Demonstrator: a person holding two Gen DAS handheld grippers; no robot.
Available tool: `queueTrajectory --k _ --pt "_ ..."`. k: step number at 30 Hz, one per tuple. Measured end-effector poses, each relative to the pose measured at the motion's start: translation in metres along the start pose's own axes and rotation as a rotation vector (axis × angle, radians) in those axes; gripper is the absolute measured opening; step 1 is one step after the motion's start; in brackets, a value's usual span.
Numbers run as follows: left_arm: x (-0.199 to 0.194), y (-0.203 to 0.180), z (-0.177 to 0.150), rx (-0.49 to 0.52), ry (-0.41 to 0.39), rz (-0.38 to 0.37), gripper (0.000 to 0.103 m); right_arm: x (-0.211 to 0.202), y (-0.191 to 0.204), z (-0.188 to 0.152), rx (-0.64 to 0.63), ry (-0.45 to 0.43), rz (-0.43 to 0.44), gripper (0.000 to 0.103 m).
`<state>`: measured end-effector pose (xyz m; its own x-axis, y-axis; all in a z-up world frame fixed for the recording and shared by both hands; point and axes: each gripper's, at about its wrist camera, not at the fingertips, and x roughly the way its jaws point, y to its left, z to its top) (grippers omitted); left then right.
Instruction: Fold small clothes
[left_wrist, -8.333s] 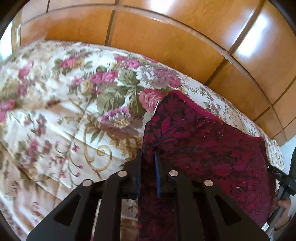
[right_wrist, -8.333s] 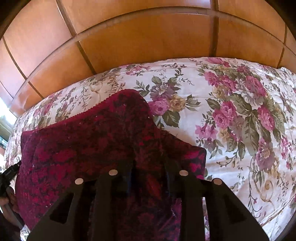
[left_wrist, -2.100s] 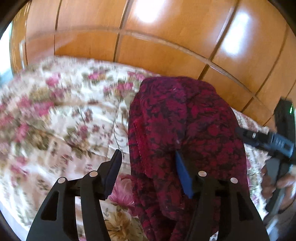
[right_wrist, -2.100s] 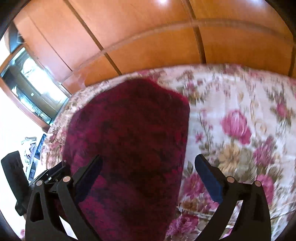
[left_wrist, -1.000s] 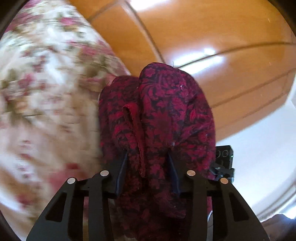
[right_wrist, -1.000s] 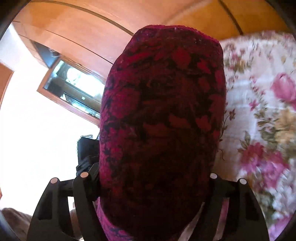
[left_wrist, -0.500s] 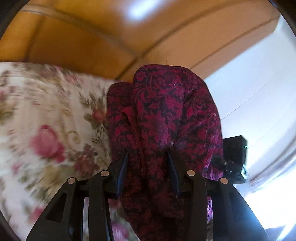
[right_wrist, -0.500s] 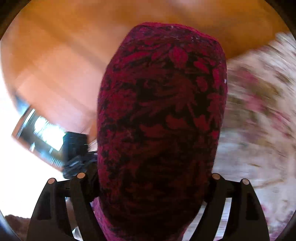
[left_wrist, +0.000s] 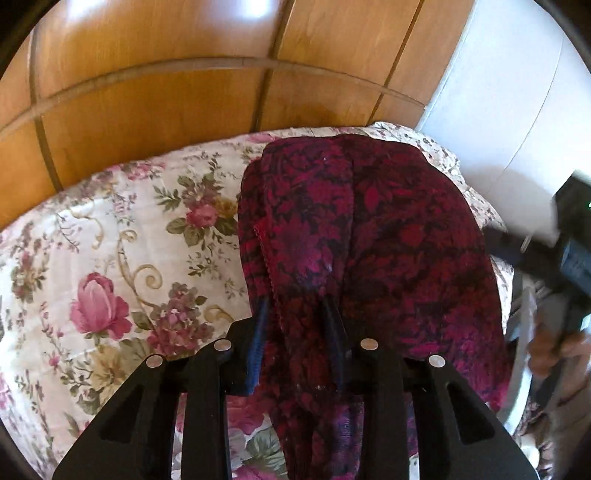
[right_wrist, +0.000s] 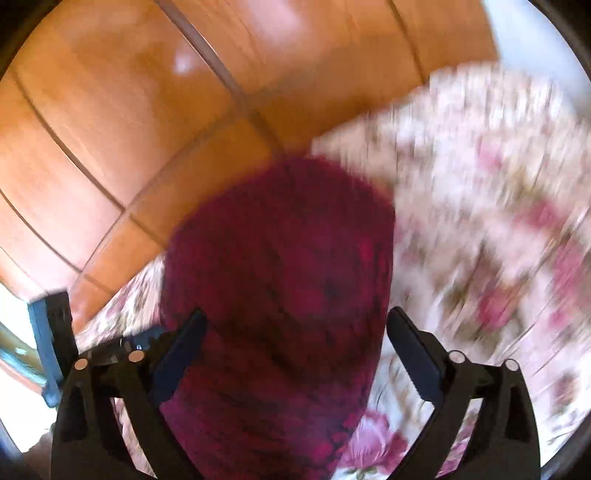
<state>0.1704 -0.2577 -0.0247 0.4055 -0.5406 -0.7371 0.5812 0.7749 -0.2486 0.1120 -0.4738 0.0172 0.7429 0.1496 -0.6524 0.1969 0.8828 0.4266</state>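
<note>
The red garment (left_wrist: 369, 240) lies folded on the bed (left_wrist: 110, 258) — the left tongs (left_wrist: 295, 332) are closing on its near edge, the right tongs (right_wrist: 295, 362) opening off it — only letting go seems left.

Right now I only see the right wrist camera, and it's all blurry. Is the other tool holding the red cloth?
Observer: Yes, a fold of the red cloth sits between the closing jaws of the left tool.
Operator: Can you see the cloth's edge?
Observer: Yes, a scalloped hem runs down between that tool's fingers.
</note>
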Motion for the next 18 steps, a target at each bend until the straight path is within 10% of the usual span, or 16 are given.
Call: queueTrajectory --k 9,18 --pt "0.023 0.013 -0.003 -0.106 0.001 0.055 0.032 0.113 0.043 0.009 -0.269 0.091 -0.397 0.084" --pt "-0.015 0.008 -0.007 -0.155 -0.088 0.101 0.046 0.059 0.037 0.016 -0.186 0.008 -0.329 0.094"
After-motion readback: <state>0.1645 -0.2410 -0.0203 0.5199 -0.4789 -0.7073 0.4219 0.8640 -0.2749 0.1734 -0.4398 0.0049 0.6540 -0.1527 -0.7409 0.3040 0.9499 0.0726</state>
